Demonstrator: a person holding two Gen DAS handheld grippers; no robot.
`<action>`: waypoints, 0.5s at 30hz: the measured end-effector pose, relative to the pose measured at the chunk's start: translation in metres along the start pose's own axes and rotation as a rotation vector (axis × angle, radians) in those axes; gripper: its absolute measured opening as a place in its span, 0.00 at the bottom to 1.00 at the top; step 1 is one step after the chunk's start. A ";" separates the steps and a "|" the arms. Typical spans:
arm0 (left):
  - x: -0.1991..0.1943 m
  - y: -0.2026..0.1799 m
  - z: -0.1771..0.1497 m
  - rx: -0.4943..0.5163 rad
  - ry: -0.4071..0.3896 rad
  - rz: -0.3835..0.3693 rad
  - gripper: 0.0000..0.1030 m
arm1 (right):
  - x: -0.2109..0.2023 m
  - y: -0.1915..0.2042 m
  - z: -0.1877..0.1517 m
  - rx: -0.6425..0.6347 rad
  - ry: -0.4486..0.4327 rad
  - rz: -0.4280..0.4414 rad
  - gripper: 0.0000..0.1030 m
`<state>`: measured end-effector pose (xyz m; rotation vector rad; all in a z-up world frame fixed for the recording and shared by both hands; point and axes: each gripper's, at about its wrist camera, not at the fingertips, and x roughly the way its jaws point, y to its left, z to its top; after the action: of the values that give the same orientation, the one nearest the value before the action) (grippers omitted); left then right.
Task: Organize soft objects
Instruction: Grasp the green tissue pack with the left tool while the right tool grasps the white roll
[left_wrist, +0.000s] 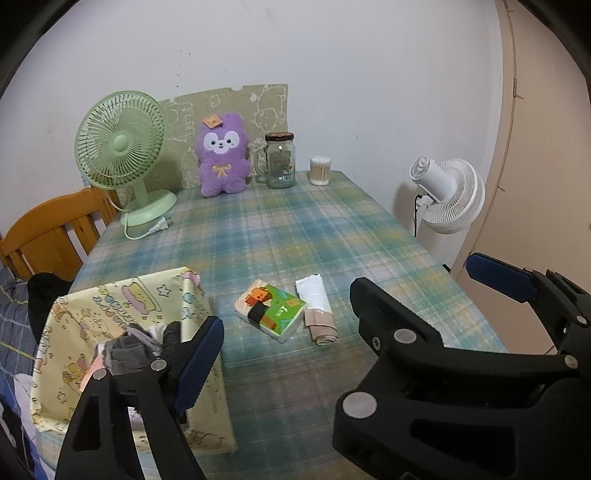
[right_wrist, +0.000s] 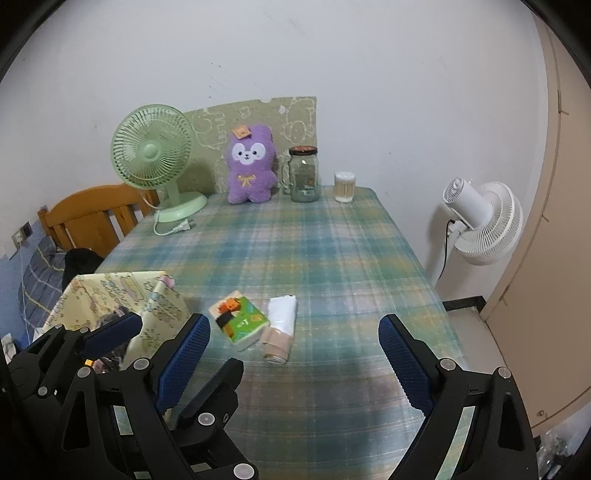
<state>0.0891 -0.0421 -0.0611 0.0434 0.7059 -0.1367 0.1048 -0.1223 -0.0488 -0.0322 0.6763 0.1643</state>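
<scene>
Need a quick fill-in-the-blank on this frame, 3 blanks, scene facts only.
1. The plush toy against the wall is ____ in colour.
2. The glass jar stands between the plush toy and the tub of ____.
3. The green desk fan has its plug lying on the ____, not in a socket.

Missing words: purple; cotton swabs; tablecloth

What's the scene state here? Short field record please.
surface: table with plaid cloth
bin: yellow fabric box, near left, clothes inside
loose items: tissue pack, white packet, beige roll touching it
back row: green fan, purple plush, glass jar, cotton swabs
left tool: open, over the box, empty
right tool: open, empty, above the table
</scene>
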 end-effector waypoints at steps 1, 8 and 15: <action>0.003 -0.001 0.000 -0.001 0.004 -0.001 0.81 | 0.002 -0.001 0.000 0.001 0.003 -0.001 0.92; 0.023 -0.004 0.000 -0.016 0.038 0.006 0.79 | 0.024 -0.010 -0.001 0.009 0.039 -0.002 0.92; 0.047 -0.008 -0.003 -0.019 0.096 0.014 0.70 | 0.049 -0.017 -0.006 0.008 0.079 -0.021 0.92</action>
<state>0.1215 -0.0544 -0.0933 0.0371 0.8026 -0.1149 0.1416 -0.1329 -0.0840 -0.0381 0.7556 0.1409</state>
